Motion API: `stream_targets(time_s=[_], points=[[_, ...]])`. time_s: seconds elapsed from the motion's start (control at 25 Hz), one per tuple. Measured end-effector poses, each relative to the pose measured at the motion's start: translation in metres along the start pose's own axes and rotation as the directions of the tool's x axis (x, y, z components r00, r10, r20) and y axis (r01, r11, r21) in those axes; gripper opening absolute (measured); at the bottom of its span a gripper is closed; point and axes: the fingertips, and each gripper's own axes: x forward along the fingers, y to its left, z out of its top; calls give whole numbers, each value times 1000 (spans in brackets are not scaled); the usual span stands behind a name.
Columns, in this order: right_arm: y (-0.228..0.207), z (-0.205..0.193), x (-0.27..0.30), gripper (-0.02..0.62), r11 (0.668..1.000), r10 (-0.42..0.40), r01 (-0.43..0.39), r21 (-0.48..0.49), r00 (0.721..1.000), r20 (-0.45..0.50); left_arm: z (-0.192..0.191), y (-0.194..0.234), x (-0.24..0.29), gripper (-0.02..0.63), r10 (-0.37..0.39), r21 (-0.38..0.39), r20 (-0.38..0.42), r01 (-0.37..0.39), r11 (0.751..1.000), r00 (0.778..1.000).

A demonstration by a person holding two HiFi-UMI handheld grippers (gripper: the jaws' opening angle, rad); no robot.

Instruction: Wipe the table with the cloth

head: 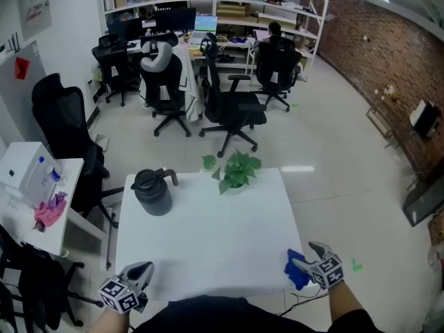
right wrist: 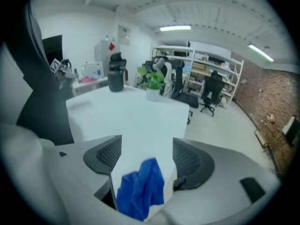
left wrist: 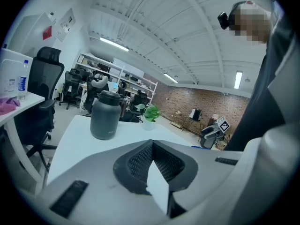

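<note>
Tabletop (head: 208, 245): white, square, standing on a pale floor in an open office.

Cloth (head: 297, 272): blue and crumpled, lying on the tabletop at its near right corner, close to the edge. In the right gripper view the cloth (right wrist: 140, 190) sits low between the two fingers, bunched in a heap.

Right gripper (head: 309, 253): positioned over the near right corner, directly above the cloth and angled downward. Its own view shows the right gripper (right wrist: 147, 156) with both fingers (right wrist: 106, 154) spread wide. Bare tabletop shows on either side of the cloth, and neither pad presses on it. The cloth is not gripped.

Left gripper (head: 142, 270): at the near left corner of the tabletop, at the edge and well apart from the cloth. Its own view shows the left gripper (left wrist: 152, 147) with the fingers closed, tips meeting, and nothing between them.

Other items on the tabletop: a dark grey jug (head: 152, 191) with a handle stands upright toward the far left. A small green plant (head: 238, 171) stands at the middle of the far edge. Both are well apart from the cloth.

Surroundings: a side table (head: 66, 217) to the left carries a pink rag (head: 50, 211). Black office chairs (head: 229, 106) stand beyond the tabletop.
</note>
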Motion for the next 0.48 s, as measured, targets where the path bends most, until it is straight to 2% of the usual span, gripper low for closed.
stream_targets(time_s=[0.04,0.08,0.12,0.24,0.36,0.48], points=[[5,30,-10,355,1000,16,-16,-5,996,85,3,4,-2,-8,8,1,13,-8,1000,1000],[14,60,-20,307,999,38,-36,-11,985,171,7,7,-4,-8,18,0,25,-18,1000,1000],[23,88,-30,238,998,59,-57,-14,967,250,10,10,-7,-8,29,-4,36,-29,1000,999],[56,152,-53,129,994,103,-111,-6,895,434,19,16,-17,-8,55,-17,64,-54,998,996],[93,183,-55,-12,981,160,-196,11,829,536,25,21,-25,-8,64,-19,95,-63,998,993],[127,188,-34,-18,955,229,-296,27,793,564,31,20,-29,-8,66,-26,118,-63,998,991]])
